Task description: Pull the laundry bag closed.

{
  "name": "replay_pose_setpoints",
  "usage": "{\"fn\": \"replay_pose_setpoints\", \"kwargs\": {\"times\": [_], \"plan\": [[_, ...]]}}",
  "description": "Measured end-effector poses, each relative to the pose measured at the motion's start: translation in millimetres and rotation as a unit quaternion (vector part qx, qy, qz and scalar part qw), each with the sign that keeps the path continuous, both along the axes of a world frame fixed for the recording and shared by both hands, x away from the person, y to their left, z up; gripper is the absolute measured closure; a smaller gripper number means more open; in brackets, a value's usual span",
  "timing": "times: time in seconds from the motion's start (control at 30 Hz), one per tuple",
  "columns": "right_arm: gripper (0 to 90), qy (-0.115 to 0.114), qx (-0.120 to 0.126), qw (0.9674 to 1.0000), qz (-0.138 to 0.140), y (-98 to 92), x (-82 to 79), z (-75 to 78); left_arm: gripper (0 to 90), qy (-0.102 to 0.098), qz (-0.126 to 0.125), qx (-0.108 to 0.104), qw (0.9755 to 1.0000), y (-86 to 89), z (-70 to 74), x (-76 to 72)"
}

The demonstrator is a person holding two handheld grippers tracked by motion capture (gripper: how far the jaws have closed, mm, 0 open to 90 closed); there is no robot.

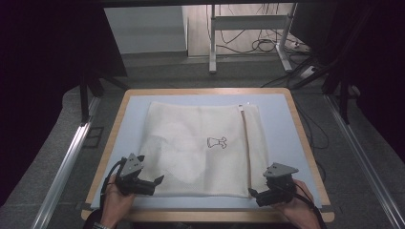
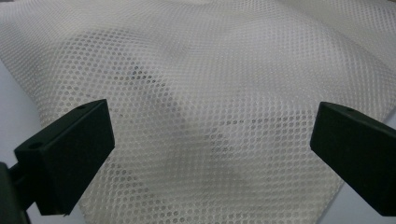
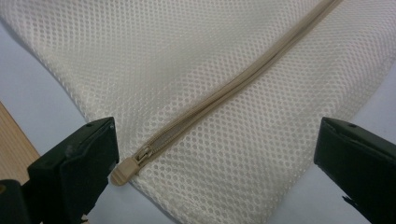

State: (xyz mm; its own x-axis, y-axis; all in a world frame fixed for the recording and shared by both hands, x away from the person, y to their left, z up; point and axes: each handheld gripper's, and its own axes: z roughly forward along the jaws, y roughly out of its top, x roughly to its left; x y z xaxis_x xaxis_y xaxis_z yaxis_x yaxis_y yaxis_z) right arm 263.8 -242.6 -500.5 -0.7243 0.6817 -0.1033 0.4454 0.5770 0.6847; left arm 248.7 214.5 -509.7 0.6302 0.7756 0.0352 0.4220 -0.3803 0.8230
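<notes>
While the mesh bag [image 1: 200, 148] lies flat on the table [image 1: 282, 119], I hold both claws released at its near edge; right claw [image 3: 217, 154] faces the zipper pull [image 3: 125, 171] (apparently closed), so next I'd pinch it, left claw [image 2: 212, 149] pinning mesh

Something darker is lying inside the mesh laundry bag [image 1: 200, 148], showing through the weave only as vague grey shading in the left gripper view [image 2: 187, 126]; what it is cannot be told. The small black printed figure [image 1: 216, 142] on the bag is too small to read. In the right gripper view the zipper [image 3: 243, 79] is running out of frame at 1 o'clock, so its far end is cut off, and the zipper pull [image 3: 125, 171] is partly tucked behind the jaw at 8 o'clock. Both hands are being cut by the bottom edge of the high view, at 7 o'clock [image 1: 113, 202] and at 5 o'clock [image 1: 298, 210]. The bag's edges are running past the frame in both gripper views.
</notes>
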Motion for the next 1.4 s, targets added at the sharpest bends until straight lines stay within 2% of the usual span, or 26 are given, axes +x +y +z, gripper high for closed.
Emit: {"fn": "replay_pose_setpoints", "kwargs": {"times": [0.27, 0.4, 0.5, 0.6, 0.7, 0.9, 1.17, 1.2, 1.23, 1.3, 1.4], "plan": [[4.2, -0.002, -0.024, 0.9995, 0.021, 6.4, -4.4, 0.0, 0.0, 0.002, -0.002, 0.004, 1.0000, -0.9, -0.6, 0.3], [11.5, -0.006, -0.043, 0.9985, 0.033, 9.4, -6.8, -1.2, 0.0, 0.004, -0.003, 0.007, 1.0000, -1.6, -1.0, 0.4], [21.4, -0.028, -0.074, 0.9957, 0.048, 11.9, -11.1, -0.1, 0.0, 0.005, -0.003, 0.013, 0.9999, -2.8, -1.6, 0.5], [23.3, -0.036, -0.083, 0.9943, 0.056, 13.3, -13.2, 0.8, 0.0, 0.006, -0.004, 0.016, 0.9999, -3.4, -1.9, 0.6], [29.1, -0.050, -0.091, 0.9924, 0.066, 16.1, -17.4, 2.2, 0.0, 0.006, -0.005, 0.020, 0.9998, -4.0, -2.3, 0.6], [39.5, -0.044, -0.088, 0.9909, 0.092, 19.8, -21.6, 3.1, 0.0, 0.007, -0.005, 0.021, 0.9997, -4.3, -2.4, 0.7], [42.0, -0.035, -0.118, 0.9839, 0.130, 29.1, -26.8, -2.8, 0.0, 0.007, -0.007, 0.023, 0.9997, -5.0, -2.8, 0.7], [42.0, -0.035, -0.118, 0.9839, 0.130, 29.1, -26.8, -2.8, 0.0, 0.007, -0.007, 0.023, 0.9997, -5.0, -2.8, 0.7], [43.8, -0.036, -0.129, 0.9818, 0.135, 30.7, -27.3, -4.7, 0.0, 0.009, -0.007, 0.023, 0.9997, -5.2, -2.9, 0.6], [47.6, -0.034, -0.137, 0.9800, 0.140, 31.0, -27.4, -5.8, 0.0, 0.009, -0.007, 0.023, 0.9997, -5.2, -2.9, 0.7], [52.7, -0.034, -0.144, 0.9787, 0.142, 30.9, -28.2, -5.6, 0.0, 0.007, -0.010, 0.019, 0.9998, -4.6, -2.6, 0.6]]}}
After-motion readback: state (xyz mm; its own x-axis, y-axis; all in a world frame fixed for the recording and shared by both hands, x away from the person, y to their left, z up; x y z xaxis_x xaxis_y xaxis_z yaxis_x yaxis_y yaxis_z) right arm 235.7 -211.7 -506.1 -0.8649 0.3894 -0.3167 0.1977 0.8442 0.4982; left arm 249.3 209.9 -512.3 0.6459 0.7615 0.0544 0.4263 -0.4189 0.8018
